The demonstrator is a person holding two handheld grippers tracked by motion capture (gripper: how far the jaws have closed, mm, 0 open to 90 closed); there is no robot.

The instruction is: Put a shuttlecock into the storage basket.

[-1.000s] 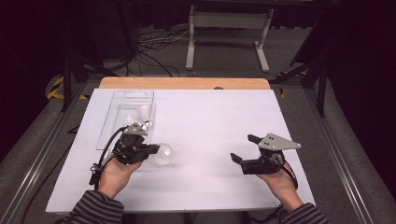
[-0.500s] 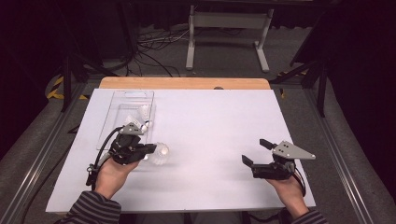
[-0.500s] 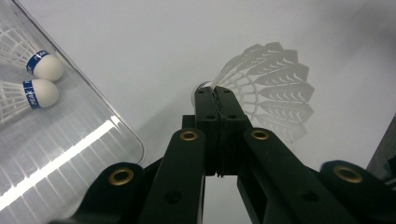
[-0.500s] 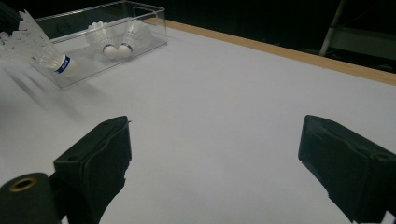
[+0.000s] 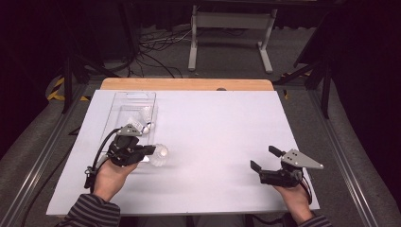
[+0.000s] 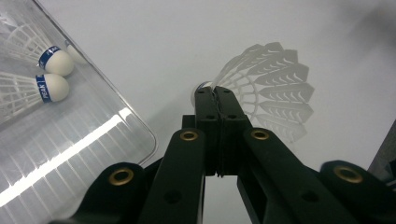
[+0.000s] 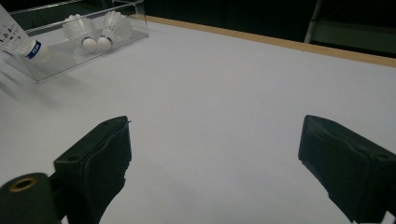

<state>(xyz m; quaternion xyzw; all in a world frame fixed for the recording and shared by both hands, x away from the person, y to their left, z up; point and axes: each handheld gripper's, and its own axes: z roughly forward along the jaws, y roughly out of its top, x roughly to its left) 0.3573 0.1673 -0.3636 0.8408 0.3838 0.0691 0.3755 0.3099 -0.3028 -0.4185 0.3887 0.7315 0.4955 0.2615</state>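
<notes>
A white shuttlecock (image 5: pixel 161 154) (image 6: pixel 273 88) hangs just over the white table, and my left gripper (image 5: pixel 152 150) (image 6: pixel 215 91) is shut on it close to the cork. The same shuttlecock (image 7: pixel 17 33) appears at the top left of the right gripper view, its blue-banded cork pointing down. Just beyond my left hand lies a clear plastic tray (image 5: pixel 135 100) (image 6: pixel 70 140) (image 7: pixel 56 58) with two more shuttlecocks (image 5: pixel 145 118) (image 6: pixel 51 74) (image 7: pixel 95 28) in it. My right gripper (image 5: pixel 263 158) (image 7: pixel 215 154) sits low near the front right of the table, open wide, nothing between its jaws.
A white sheet (image 5: pixel 213 127) covers the table, with a strip of wood (image 5: pixel 189 84) bare along the far edge. Beyond the table stand a metal frame (image 5: pixel 231 21) and loose cables (image 5: pixel 156 47) on the floor. Metal rails (image 5: pixel 340 142) run along both sides.
My right hand has drawn back toward the front right corner and sunk closer to the table, jaws still open. The left gripper and its shuttlecock have barely shifted.
</notes>
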